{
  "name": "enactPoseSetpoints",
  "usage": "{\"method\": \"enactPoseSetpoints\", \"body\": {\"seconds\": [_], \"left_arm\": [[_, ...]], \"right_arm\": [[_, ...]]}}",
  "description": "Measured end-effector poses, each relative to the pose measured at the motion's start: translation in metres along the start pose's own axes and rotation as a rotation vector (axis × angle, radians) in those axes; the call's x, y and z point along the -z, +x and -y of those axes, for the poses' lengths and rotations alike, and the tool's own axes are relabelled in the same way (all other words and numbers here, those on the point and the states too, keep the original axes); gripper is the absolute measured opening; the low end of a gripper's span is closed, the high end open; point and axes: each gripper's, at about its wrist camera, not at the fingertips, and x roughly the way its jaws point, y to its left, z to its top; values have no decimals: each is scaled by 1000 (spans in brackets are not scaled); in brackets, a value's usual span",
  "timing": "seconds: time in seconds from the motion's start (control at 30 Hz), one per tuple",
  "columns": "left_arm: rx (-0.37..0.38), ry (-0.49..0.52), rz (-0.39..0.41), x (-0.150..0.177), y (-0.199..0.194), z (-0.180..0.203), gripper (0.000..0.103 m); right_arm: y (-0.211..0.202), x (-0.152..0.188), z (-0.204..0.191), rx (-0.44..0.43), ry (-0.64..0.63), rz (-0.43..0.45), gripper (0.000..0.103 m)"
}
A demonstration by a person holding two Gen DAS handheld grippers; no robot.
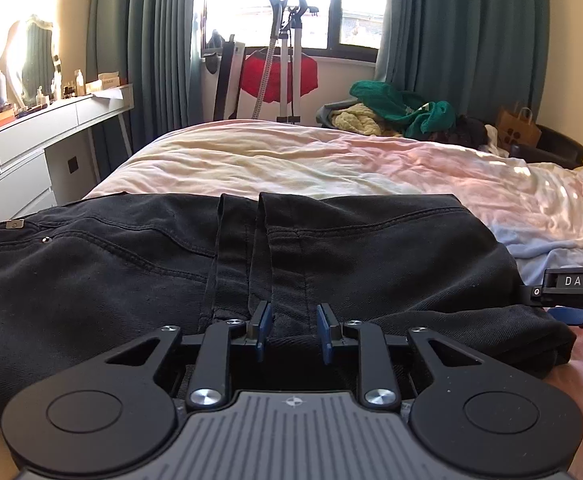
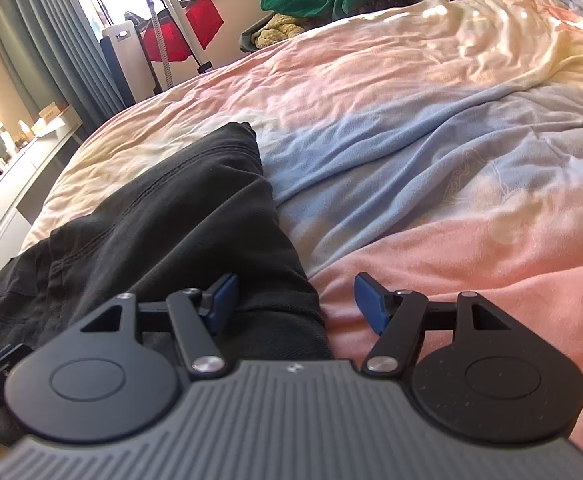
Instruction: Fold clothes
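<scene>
Black jeans (image 1: 131, 264) lie folded on the bed, waistband to the left, with the two leg hems laid over the top toward the middle. My left gripper (image 1: 292, 330) is open, its blue pads either side of a strip of the denim at the near edge. My right gripper (image 2: 297, 304) is open wide at the jeans' right end (image 2: 195, 216); its left pad rests on the black cloth and its right pad is over the pink sheet. The right gripper also shows at the right edge of the left wrist view (image 1: 575, 300).
The bed (image 2: 431, 128) has a rumpled pink, blue and cream cover. A pile of green and yellow clothes (image 1: 395, 112) lies past its far side. A white dresser (image 1: 43, 140) stands left, a garment steamer stand (image 1: 287, 60) by the window.
</scene>
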Motion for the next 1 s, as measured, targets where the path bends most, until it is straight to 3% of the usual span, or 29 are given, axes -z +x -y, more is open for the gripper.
{"method": "enactPoseSetpoints", "body": {"seconds": [0.13,0.43,0.6,0.7,0.77,0.9,1.0], "left_arm": [[1,-22,-16,0,-4,-2,25],[29,-97,-34,5,0,-10,31],[13,-121,8,8,-11,-13,35],[14,-146,33,9,-22,-20,55],[-11,-163,44,8,-32,-26,86],[-97,-201,10,1,-48,-48,102],[-155,-261,-57,-9,-56,-73,103]], "right_arm": [[-18,-4,-10,-31,-56,95,67],[-5,2,-20,-61,-114,38,68],[0,5,-25,-76,-140,12,68],[0,5,-23,-83,-138,10,68],[0,5,-22,-88,-137,9,68],[0,5,-20,-96,-135,7,68],[0,5,-19,-102,-132,4,68]]}}
